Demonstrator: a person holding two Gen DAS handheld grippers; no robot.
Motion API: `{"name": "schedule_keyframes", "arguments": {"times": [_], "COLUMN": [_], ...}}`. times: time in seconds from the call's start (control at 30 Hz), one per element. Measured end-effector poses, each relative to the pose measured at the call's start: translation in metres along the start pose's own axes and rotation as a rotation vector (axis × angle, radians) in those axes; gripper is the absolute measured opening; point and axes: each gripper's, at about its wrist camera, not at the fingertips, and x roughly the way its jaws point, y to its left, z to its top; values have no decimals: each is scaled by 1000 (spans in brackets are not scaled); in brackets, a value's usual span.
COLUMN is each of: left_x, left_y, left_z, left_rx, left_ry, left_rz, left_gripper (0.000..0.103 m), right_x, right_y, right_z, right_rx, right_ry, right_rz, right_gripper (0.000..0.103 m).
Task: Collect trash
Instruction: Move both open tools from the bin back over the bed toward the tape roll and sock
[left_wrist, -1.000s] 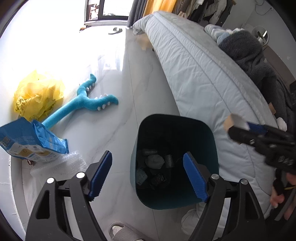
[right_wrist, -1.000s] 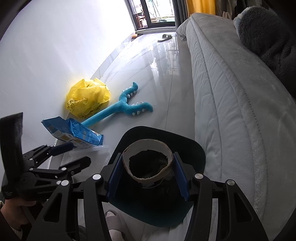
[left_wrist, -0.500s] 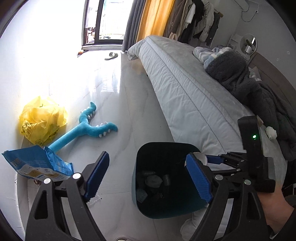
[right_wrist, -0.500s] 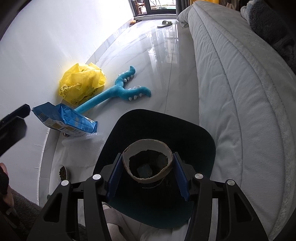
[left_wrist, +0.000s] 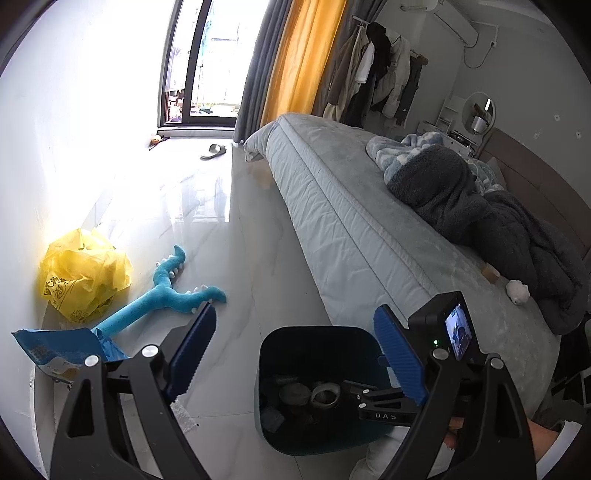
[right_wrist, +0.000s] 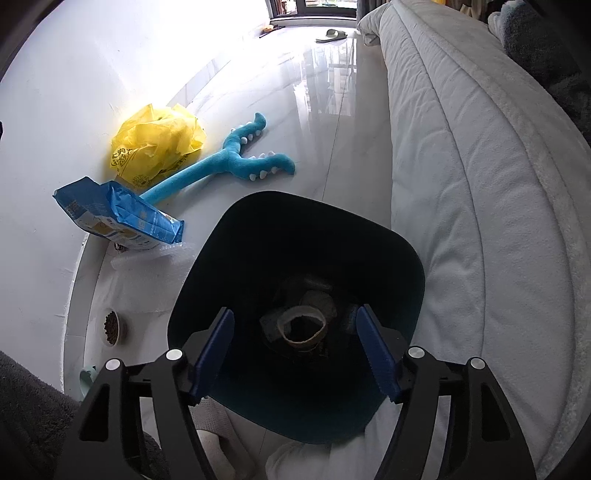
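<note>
A dark teal trash bin (right_wrist: 402, 258) stands on the floor beside the bed and also shows in the left wrist view (left_wrist: 269, 343). A brown cardboard ring (right_wrist: 303, 326) lies inside it on other dark trash; it shows in the left wrist view too (left_wrist: 325, 394). My right gripper (right_wrist: 295, 350) is open and empty just above the bin's mouth. My left gripper (left_wrist: 295, 354) is open and empty, held higher to the left of the bin. A blue snack bag (right_wrist: 114, 216), a yellow plastic bag (right_wrist: 157, 142) and clear bubble wrap (right_wrist: 151, 254) lie on the floor by the wall.
A blue plush toy (right_wrist: 225, 162) lies on the floor between the yellow bag and the bin. The grey bed (right_wrist: 480, 184) runs along the right, with dark blankets (left_wrist: 480, 218) on it. A small pet food bowl (right_wrist: 110, 326) sits by the wall. A slipper (left_wrist: 214, 150) lies near the window.
My right gripper has opened and let go of the cardboard ring, which now lies in the bin. My left gripper has risen and tilted up, showing more of the room.
</note>
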Motion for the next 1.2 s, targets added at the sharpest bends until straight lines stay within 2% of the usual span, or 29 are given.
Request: {"name": "schedule_keyframes", "arguments": {"times": [0.17, 0.53, 0.73, 0.97, 1.2], "left_x": [-6, -21, -21, -6, 13], "left_y": [-13, -29, -53, -85, -111], "left_z": [2, 19, 26, 27, 26], "left_rx": [25, 31, 86, 134, 162], "left_ry": [-22, -94, -129, -116, -112], "left_rz": [-5, -12, -4, -37, -48], "left_gripper": [89, 91, 93, 94, 96], "right_x": [-17, -81, -112, -141, -160], "right_y": [0, -4, -32, -72, -117], "right_z": [-3, -3, -7, -10, -21], "right_rx": [-31, -60, -16, 55, 128], "right_ry": [-32, -189, -267, -346, -387], "right_rz": [17, 61, 59, 23, -26], "right_gripper": [70, 74, 77, 81, 85]}}
